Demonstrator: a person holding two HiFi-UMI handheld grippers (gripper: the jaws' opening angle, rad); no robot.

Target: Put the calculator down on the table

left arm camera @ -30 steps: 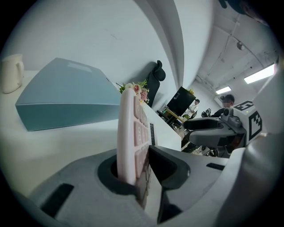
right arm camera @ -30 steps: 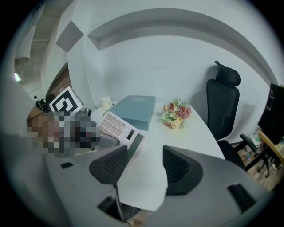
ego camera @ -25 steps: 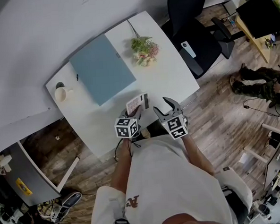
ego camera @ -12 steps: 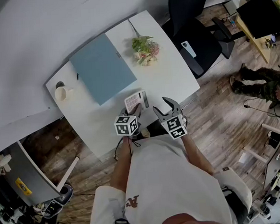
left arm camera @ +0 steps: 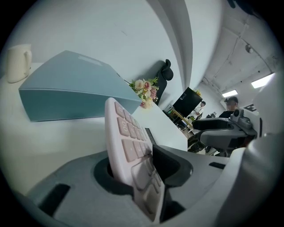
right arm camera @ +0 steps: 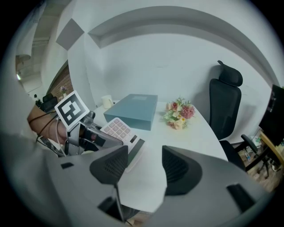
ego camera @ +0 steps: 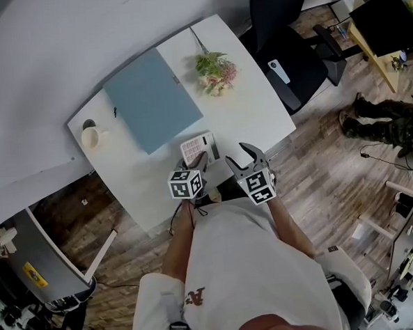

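Note:
The pale pink calculator (ego camera: 198, 149) lies nearly flat on the white table (ego camera: 252, 116), near its front edge. Its near end is still between the jaws of my left gripper (ego camera: 201, 164). In the left gripper view the calculator (left arm camera: 126, 137) stands on edge in the gap of the left gripper (left arm camera: 142, 166); the jaws are opening and their hold looks slack. My right gripper (ego camera: 239, 159) hovers just right of it over the table edge, jaws apart and empty. The right gripper view shows the calculator (right arm camera: 116, 127) left of the right gripper (right arm camera: 145, 165).
A flat blue-grey box (ego camera: 150, 101) lies behind the calculator. A small bunch of flowers (ego camera: 215, 73) is at the back right, a white cup (ego camera: 90, 138) at the far left. A black office chair (ego camera: 286, 44) stands right of the table.
The calculator has tipped down from a raised tilt until it lies almost flat on the table. The left gripper shifted slightly with it. The right gripper has not moved.

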